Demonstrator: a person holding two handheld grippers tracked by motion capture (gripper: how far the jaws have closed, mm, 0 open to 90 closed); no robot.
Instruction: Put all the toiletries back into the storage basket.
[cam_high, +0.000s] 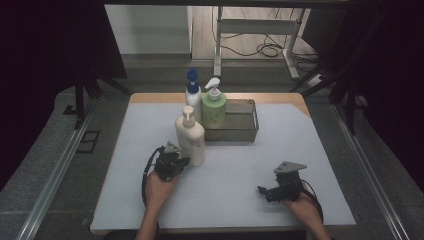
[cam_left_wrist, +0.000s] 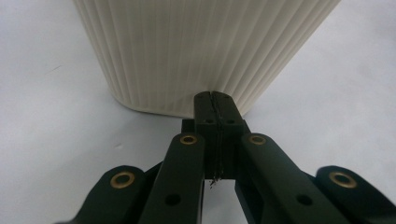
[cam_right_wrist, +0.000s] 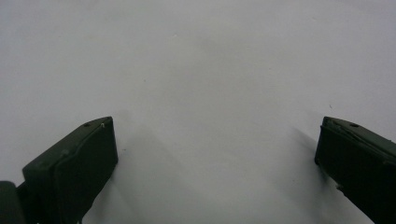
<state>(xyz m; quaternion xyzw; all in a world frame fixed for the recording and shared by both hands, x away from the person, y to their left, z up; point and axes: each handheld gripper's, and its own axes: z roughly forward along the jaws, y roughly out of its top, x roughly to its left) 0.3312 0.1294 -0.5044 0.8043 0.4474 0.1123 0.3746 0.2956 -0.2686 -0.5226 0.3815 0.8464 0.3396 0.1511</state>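
Observation:
A cream ribbed pump bottle (cam_high: 190, 136) stands upright on the white table mat (cam_high: 240, 170), left of centre. My left gripper (cam_high: 183, 162) is at the foot of that bottle, its jaws pressed together with nothing between them. In the left gripper view the closed tips (cam_left_wrist: 215, 100) sit right against the ribbed bottle (cam_left_wrist: 201, 51). My right gripper (cam_high: 261, 191) rests low over the mat at the front right, pointing left. Its jaws stand wide apart in the right gripper view (cam_right_wrist: 215, 140), with bare mat between them.
A metal tray (cam_high: 245, 129) sits behind the cream bottle at the table's back centre. A green pump bottle (cam_high: 213, 107) and a white bottle with a blue cap (cam_high: 193, 91) stand at its left end. Dark curtains flank the table.

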